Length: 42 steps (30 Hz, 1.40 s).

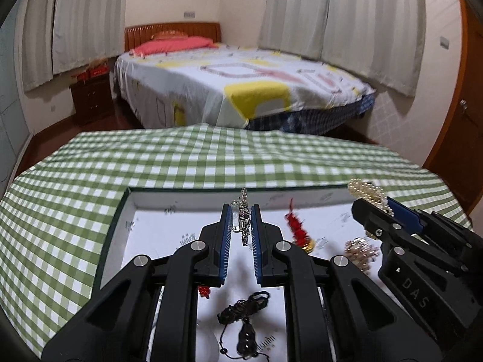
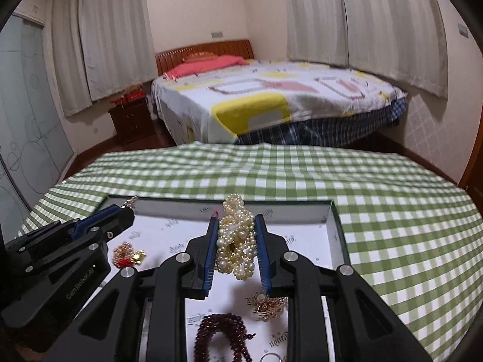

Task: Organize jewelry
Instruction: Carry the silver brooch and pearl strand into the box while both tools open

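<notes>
A shallow white-lined box (image 1: 126, 214) (image 2: 338, 235) lies on the green checked tablecloth. My left gripper (image 1: 241, 211) is shut on a silver chain (image 1: 244, 220), held above the box floor. My right gripper (image 2: 237, 226) is shut on a bunch of pearl beads (image 2: 235, 241); the same gripper (image 1: 372, 202) with its pearl beads (image 1: 366, 193) shows at the right of the left wrist view. Loose in the box lie a red and gold charm (image 1: 297, 230) (image 2: 128, 256), a black cord pendant (image 1: 246, 322), a gold sparkly piece (image 1: 360, 252) (image 2: 268, 304) and dark red beads (image 2: 220, 335).
The table's far edge (image 1: 211, 128) faces a bed (image 1: 241, 84) with a patterned cover. A dark nightstand (image 1: 90, 96) stands at the left by the curtains. A wooden door (image 1: 465, 126) is at the right. Bare checked cloth (image 2: 407, 226) surrounds the box.
</notes>
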### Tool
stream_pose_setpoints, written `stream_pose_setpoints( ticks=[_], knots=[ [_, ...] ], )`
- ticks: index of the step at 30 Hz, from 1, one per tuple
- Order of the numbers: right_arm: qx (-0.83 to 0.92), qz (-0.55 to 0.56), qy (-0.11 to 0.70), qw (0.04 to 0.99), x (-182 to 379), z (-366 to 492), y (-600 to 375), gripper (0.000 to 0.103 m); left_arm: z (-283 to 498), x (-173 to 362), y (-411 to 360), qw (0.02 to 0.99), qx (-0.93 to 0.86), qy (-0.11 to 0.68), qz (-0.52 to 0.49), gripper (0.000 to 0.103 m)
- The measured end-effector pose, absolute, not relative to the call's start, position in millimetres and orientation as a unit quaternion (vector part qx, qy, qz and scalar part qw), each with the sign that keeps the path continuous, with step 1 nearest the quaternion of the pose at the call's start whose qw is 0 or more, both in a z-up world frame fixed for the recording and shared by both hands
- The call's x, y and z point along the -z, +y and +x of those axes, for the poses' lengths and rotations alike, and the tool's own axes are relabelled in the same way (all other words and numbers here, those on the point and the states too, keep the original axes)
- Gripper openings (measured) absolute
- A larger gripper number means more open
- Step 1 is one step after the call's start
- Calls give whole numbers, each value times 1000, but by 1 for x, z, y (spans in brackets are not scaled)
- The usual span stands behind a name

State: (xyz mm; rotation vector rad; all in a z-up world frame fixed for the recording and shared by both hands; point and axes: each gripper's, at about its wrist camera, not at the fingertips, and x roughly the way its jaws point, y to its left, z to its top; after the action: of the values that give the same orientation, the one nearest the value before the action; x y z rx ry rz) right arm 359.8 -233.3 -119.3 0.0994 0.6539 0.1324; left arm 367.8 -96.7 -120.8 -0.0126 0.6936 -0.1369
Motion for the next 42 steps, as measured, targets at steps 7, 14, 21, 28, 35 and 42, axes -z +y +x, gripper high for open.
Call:
stream_pose_setpoints(
  ticks=[7, 14, 21, 28, 35, 42],
  knots=[
    [-59, 47, 364, 928, 137, 375, -234, 25, 383, 142, -99, 920, 54, 389, 5, 13],
    [-58, 44, 390, 918, 144, 382, -233, 25, 388, 145, -105, 912, 50, 407, 22, 13],
    [-57, 39, 405, 912, 147, 388, -231, 25, 393, 149, -108, 903, 42, 427, 33, 13],
    [-58, 42, 420, 905, 150, 393, -232, 26, 392, 148, -109, 904, 46, 423, 34, 14],
    [-55, 42, 415, 907, 148, 392, -232, 38, 389, 148, -108, 907, 46, 417, 30, 33],
    [-52, 41, 411, 909, 147, 390, -232, 42, 384, 144, -108, 912, 39, 407, 34, 47]
  ],
)
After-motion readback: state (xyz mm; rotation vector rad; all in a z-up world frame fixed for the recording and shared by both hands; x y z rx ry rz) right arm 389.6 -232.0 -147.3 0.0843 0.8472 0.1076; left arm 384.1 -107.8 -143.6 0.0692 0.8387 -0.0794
